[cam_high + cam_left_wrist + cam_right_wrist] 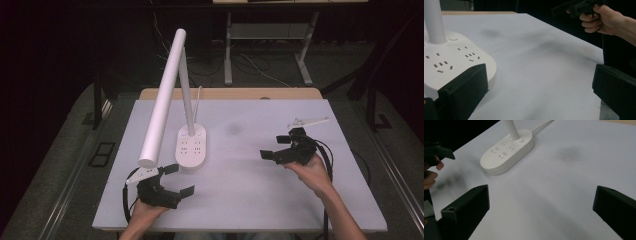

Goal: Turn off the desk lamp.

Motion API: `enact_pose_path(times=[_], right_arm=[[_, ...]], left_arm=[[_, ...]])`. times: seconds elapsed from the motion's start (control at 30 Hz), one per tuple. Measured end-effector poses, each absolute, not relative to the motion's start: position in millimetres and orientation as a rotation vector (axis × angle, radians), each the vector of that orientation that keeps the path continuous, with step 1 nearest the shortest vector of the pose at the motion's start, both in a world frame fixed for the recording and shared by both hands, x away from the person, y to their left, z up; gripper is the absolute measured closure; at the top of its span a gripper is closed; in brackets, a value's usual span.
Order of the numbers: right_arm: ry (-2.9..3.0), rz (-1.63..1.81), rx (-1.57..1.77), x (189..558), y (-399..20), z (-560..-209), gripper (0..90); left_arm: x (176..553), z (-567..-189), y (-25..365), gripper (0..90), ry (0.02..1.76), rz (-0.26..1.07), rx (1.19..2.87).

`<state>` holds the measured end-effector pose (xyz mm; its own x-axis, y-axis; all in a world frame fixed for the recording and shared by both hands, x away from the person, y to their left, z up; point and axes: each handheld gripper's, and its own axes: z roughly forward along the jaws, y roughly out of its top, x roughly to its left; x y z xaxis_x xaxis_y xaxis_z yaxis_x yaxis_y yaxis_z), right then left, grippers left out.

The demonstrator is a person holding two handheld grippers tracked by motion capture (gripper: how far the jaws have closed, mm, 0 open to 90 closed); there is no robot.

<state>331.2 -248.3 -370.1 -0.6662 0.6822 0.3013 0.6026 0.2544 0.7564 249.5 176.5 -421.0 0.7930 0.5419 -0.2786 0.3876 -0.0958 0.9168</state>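
Observation:
A white desk lamp stands on the table's left half. Its oval base [191, 148] carries several sockets, and its long tube head [162, 100] slants down toward me. My left gripper [181, 179] hovers open just in front of the base, nothing between its jaws. In the left gripper view the base [456, 60] lies right behind the left jaw of the gripper [539, 75]. My right gripper [274, 146] is open and empty over the table's right half. In the right gripper view that gripper [541, 195] faces the base [506, 151] across bare table.
A white sheet [250, 185] covers the table and has a faint dark smudge [233, 129] near its middle. The lamp's cord [198, 95] runs off the far edge. Dark floor, table legs and cables lie beyond.

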Motion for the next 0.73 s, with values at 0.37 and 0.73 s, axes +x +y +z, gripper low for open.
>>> enact_pose_path(times=[0.37,0.73], right_arm=[[2.338,1.389,1.313,279.8,-285.5,-391.8,0.7],[2.280,1.372,1.391,245.2,-303.5,-417.8,0.7]], left_arm=[[249.2,-421.5,176.6,0.0,0.737,0.161,1.723],[249.8,-422.0,177.6,0.0,0.748,0.163,1.726]])
